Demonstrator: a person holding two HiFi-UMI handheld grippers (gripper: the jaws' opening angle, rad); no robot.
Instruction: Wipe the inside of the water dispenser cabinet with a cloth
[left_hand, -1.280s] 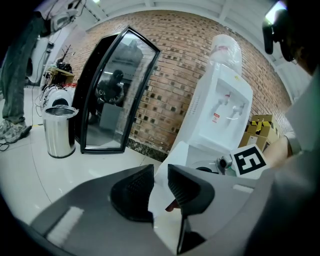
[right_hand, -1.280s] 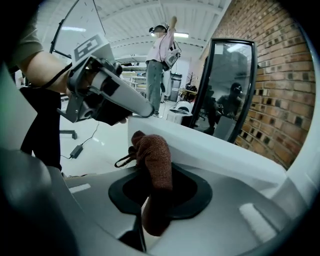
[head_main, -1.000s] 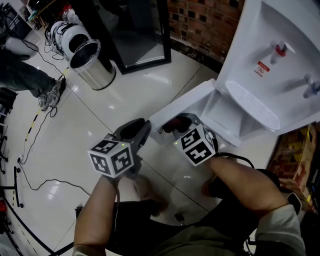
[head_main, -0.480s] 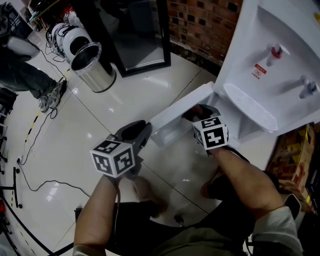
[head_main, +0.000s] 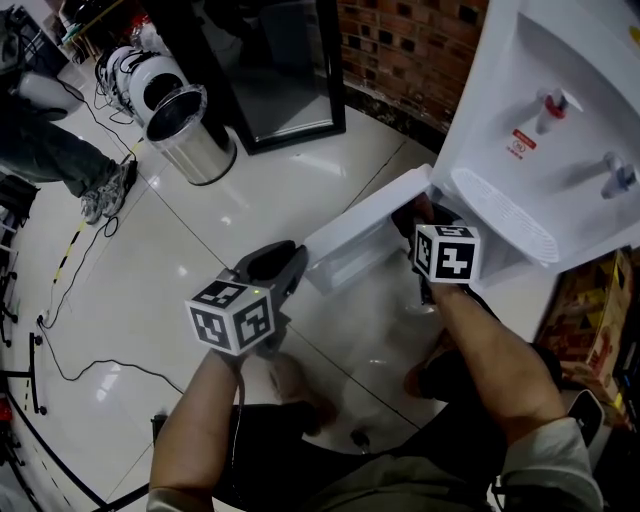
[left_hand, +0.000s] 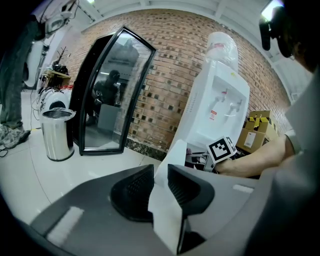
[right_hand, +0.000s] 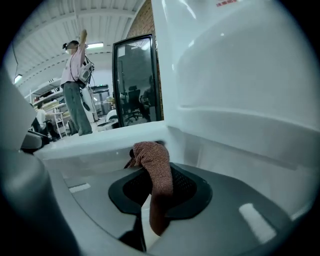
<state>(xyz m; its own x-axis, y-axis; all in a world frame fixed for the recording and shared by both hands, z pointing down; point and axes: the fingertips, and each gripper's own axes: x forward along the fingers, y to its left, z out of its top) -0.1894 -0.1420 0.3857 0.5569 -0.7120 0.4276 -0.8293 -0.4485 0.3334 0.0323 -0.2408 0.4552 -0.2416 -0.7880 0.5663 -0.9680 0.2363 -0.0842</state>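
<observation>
The white water dispenser stands at the right, its low cabinet door swung open towards me. My left gripper is shut on the door's free edge; in the left gripper view the white door panel is pinched between the dark jaws of that gripper. My right gripper reaches into the cabinet opening under the drip tray. It is shut on a reddish-brown knitted cloth, which bulges past the pads of the right gripper against the white cabinet interior.
A steel bin and a black-framed glass door stand at the back left before a brick wall. Cardboard boxes sit right of the dispenser. Cables trail over the glossy floor. A person stands farther off.
My right gripper has moved right and up from the door's front into the cabinet opening, rolling as it went. The left gripper has stayed shut on the door edge.
</observation>
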